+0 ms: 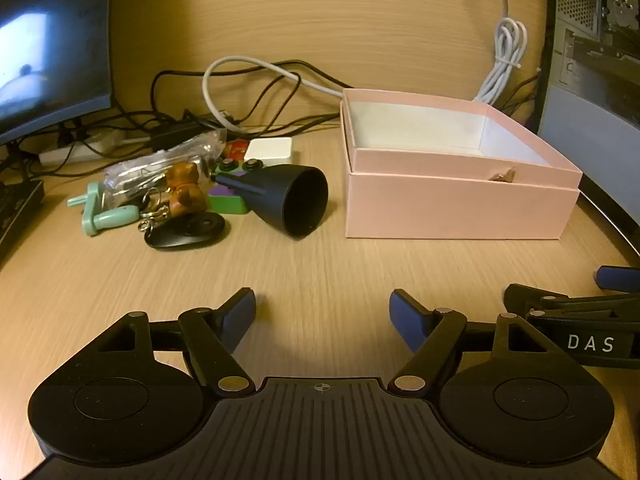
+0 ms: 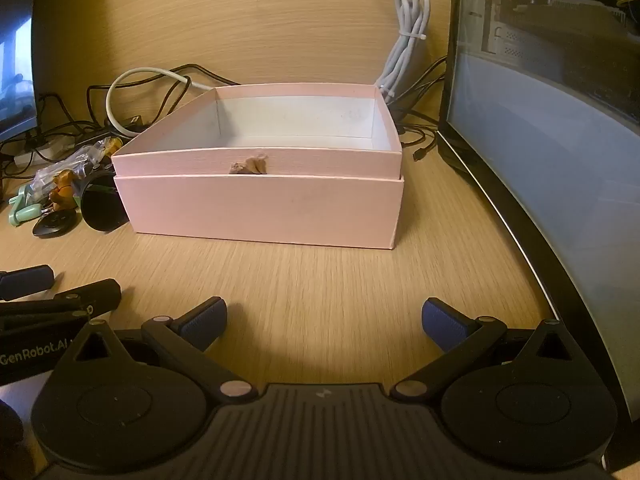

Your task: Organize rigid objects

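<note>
**Nothing boxed yet**

Both of your grippers are hovering low over the near worktop (image 2: 320,272), the left gripper (image 1: 322,316) and right gripper (image 2: 324,322) spread wide and carrying nothing. Your pink box (image 2: 260,204) is sitting empty, far right. The pile of small objects (image 1: 188,196) is waiting to its left, all still to move.

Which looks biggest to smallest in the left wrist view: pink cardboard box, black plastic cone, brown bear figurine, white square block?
1. pink cardboard box, by far the largest.
2. black plastic cone.
3. brown bear figurine and white square block look alike; the block lies farther back, so I won't rank them.
</note>
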`<state>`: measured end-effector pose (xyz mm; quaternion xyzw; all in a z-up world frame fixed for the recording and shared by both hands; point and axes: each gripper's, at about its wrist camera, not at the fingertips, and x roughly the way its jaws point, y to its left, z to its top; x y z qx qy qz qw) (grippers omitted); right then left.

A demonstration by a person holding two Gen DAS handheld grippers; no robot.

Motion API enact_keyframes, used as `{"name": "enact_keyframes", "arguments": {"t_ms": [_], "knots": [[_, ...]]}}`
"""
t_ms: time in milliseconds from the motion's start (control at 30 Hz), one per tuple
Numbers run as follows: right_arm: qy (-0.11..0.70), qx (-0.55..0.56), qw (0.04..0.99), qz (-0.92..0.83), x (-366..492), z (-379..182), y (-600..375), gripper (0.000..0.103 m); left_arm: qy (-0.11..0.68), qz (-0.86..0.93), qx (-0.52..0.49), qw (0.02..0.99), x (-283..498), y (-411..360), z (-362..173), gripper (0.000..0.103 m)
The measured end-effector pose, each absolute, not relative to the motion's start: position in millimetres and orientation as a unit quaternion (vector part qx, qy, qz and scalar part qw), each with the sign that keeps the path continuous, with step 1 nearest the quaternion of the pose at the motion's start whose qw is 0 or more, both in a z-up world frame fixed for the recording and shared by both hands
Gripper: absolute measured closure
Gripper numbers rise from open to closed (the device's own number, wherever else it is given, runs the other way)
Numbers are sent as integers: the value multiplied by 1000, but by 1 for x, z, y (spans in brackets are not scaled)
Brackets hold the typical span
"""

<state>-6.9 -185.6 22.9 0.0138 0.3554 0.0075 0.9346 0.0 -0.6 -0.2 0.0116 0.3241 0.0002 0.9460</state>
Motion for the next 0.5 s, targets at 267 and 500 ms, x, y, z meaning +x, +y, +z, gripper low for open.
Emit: {"name": "enact_keyframes", "arguments": {"t_ms": [267, 500], "knots": [[362, 0, 932, 4, -6, 23, -184, 0, 324, -2, 6, 946, 0, 0, 2, 24], [362, 0, 932, 3, -6, 23, -184, 0, 324, -3, 3, 946, 0, 2, 2, 24]]}}
